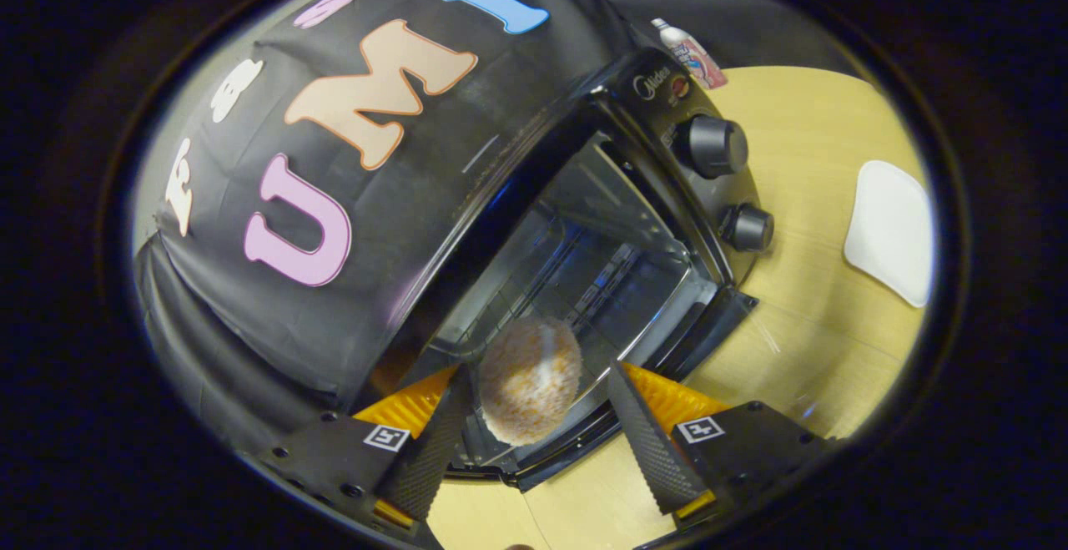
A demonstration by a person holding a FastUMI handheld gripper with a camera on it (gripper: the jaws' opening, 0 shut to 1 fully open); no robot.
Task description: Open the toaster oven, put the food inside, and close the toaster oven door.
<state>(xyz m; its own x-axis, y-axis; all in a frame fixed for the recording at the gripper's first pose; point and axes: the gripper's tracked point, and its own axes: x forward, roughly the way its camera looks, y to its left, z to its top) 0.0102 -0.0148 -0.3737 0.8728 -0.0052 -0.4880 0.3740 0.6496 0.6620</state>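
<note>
The black toaster oven [647, 128] stands open, its glass door [709, 329] folded down toward me and the wire rack [584, 283] visible inside. A round, crumb-coated food ball [531, 381] sits at the oven's mouth, over the front of the rack and the door. My gripper [541, 373] is open, one finger on each side of the ball. The left finger [438, 433] is close against the ball, and the right finger [647, 437] stands apart from it with a clear gap. Whether the ball rests on the rack or on the door glass I cannot tell.
Two black knobs [713, 145] [748, 227] sit on the oven's control panel. A white plate [891, 229] lies on the wooden table [801, 341] beside the oven. A small bottle [688, 53] stands behind the oven near the black cloth wall.
</note>
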